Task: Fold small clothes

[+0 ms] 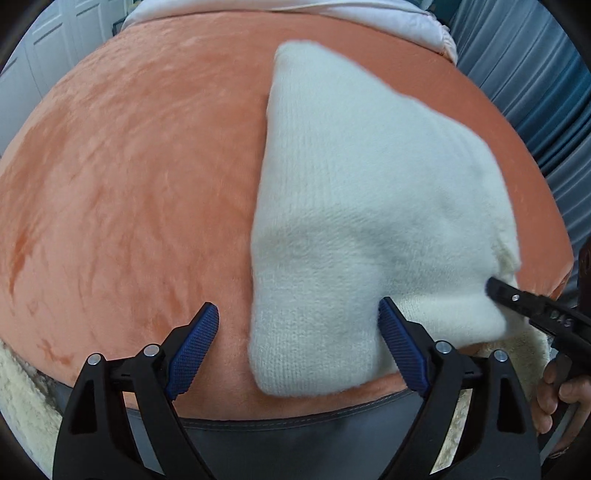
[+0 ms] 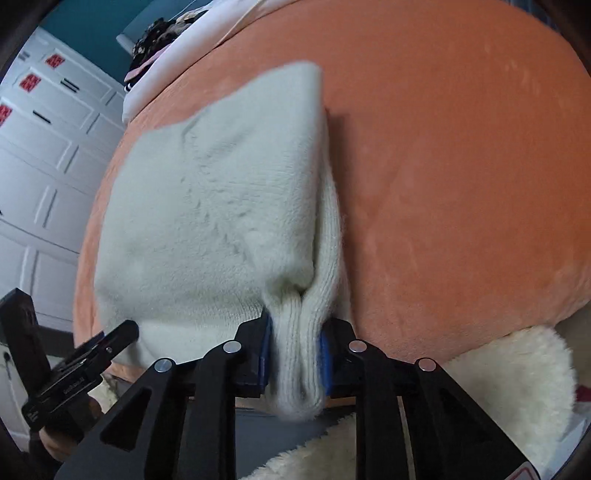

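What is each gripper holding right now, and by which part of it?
The right gripper is shut on the white knit garment, pinching its bunched ribbed edge nearest the camera. The left gripper is open and holds nothing.

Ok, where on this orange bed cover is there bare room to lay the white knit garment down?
Bare orange plush cover lies left of the white knit garment, up to the pale sheet. It is crowded near the front edge, by the left gripper and right gripper.

You have an orange plush blanket spread over the bed, a cream fleece throw at its near edge, white panelled cabinets left, and blue-grey curtains right.
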{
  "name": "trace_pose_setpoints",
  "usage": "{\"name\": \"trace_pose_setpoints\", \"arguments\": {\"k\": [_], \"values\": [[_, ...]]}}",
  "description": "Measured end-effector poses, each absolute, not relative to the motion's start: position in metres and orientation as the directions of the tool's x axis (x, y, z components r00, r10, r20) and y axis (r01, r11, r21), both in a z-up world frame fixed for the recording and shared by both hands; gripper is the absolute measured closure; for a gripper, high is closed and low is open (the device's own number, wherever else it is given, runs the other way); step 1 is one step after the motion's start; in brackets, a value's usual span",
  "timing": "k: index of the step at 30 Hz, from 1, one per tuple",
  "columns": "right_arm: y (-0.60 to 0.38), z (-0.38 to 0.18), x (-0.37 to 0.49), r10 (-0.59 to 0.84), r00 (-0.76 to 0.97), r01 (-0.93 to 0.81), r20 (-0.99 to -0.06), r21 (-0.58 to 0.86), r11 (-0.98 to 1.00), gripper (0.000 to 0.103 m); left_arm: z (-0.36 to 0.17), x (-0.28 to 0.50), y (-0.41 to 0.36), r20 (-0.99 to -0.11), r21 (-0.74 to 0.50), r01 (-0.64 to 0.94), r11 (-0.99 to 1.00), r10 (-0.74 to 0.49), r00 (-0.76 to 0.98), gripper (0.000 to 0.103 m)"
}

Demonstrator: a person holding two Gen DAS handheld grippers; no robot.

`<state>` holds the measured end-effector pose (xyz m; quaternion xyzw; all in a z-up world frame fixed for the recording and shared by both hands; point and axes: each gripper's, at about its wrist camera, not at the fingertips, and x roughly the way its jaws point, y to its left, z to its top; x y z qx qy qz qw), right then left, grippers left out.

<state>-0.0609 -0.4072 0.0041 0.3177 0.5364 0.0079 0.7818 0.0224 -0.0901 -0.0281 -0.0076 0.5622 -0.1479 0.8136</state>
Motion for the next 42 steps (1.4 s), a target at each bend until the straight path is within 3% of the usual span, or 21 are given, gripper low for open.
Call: {"name": "trace_pose_setpoints", "arguments": {"k": [2, 3, 5, 10, 12, 14, 17, 19, 20, 24, 27, 28, 31, 33, 34, 36, 38, 42], "values": [[-0.414, 0.023, -0.066, 0.339, 0.459, 0.340, -0.821, 0.515, 0.787, 0.078, -0.022, 0.019, -0.089, -0.908, -0.175, 0.235, 0.956, -0.249, 0.336, 0.018], [-0.415, 0.035, -0.071, 0.310, 0.483, 0.347, -0.819, 0.503, 0.791, 0.069, -0.015, 0.017, -0.089, -0.904, -0.171, 0.244, 0.954, -0.251, 0.347, 0.019], [-0.413, 0.063, -0.076, 0.240, 0.537, 0.330, -0.809, 0.463, 0.823, 0.068, 0.009, 0.010, -0.089, -0.871, -0.169, 0.272, 0.947, -0.273, 0.408, 0.021], [-0.388, 0.105, -0.045, 0.194, 0.564, 0.175, -0.803, 0.346, 0.922, 0.091, 0.051, 0.021, -0.104, -0.804, -0.145, 0.309, 0.940, -0.294, 0.517, 0.020], [-0.383, 0.088, -0.026, 0.151, 0.491, 0.153, -0.858, 0.256, 0.955, 0.093, 0.039, 0.041, -0.116, -0.831, -0.123, 0.287, 0.950, -0.257, 0.494, 0.020], [-0.377, 0.029, -0.002, 0.118, 0.319, 0.162, -0.940, 0.177, 0.971, 0.097, 0.010, 0.060, -0.124, -0.892, -0.079, 0.264, 0.961, -0.187, 0.411, 0.019], [-0.378, 0.024, 0.006, 0.108, 0.337, 0.157, -0.935, 0.169, 0.973, 0.098, -0.012, 0.071, -0.117, -0.903, -0.166, 0.220, 0.961, -0.238, 0.358, 0.012], [-0.382, 0.050, 0.001, 0.144, 0.359, 0.193, -0.922, 0.224, 0.955, 0.095, -0.004, 0.072, -0.111, -0.909, -0.197, 0.191, 0.962, -0.252, 0.331, 0.014], [-0.388, 0.066, -0.007, 0.170, 0.407, 0.199, -0.898, 0.268, 0.942, 0.092, 0.008, 0.067, -0.108, -0.901, -0.206, 0.196, 0.959, -0.264, 0.344, 0.020], [-0.402, 0.090, -0.032, 0.161, 0.470, 0.226, -0.868, 0.295, 0.929, 0.085, 0.041, 0.042, -0.107, -0.853, -0.179, 0.266, 0.947, -0.284, 0.438, 0.019], [-0.396, 0.046, -0.022, 0.160, 0.333, 0.225, -0.929, 0.243, 0.944, 0.087, 0.016, 0.040, -0.114, -0.899, -0.131, 0.271, 0.954, -0.229, 0.374, 0.019], [-0.392, 0.032, -0.018, 0.144, 0.320, 0.210, -0.937, 0.219, 0.953, 0.093, -0.001, 0.041, -0.115, -0.919, -0.121, 0.262, 0.958, -0.208, 0.336, 0.018], [-0.397, 0.050, -0.019, 0.165, 0.344, 0.220, -0.924, 0.250, 0.943, 0.093, -0.005, 0.042, -0.106, -0.921, -0.176, 0.218, 0.960, -0.239, 0.306, 0.018], [-0.403, 0.076, -0.029, 0.193, 0.417, 0.236, -0.888, 0.311, 0.921, 0.080, 0.008, 0.037, -0.104, -0.914, -0.181, 0.237, 0.954, -0.252, 0.316, 0.019], [-0.409, 0.086, -0.036, 0.188, 0.457, 0.249, -0.869, 0.328, 0.911, 0.057, 0.017, 0.035, -0.102, -0.903, -0.197, 0.248, 0.949, -0.274, 0.331, 0.018], [-0.418, 0.094, -0.049, 0.157, 0.515, 0.276, -0.843, 0.337, 0.900, 0.020, 0.029, 0.033, -0.095, -0.874, -0.259, 0.240, 0.936, -0.333, 0.354, 0.011], [-0.426, 0.085, -0.053, 0.159, 0.514, 0.294, -0.843, 0.347, 0.890, 0.018, 0.030, 0.043, -0.088, -0.842, -0.346, 0.214, 0.913, -0.403, 0.358, 0.007], [-0.434, 0.039, -0.036, 0.269, 0.430, 0.334, -0.862, 0.429, 0.840, 0.018, 0.001, 0.074, -0.088, -0.857, -0.379, 0.131, 0.916, -0.401, 0.322, 0.006]]}}
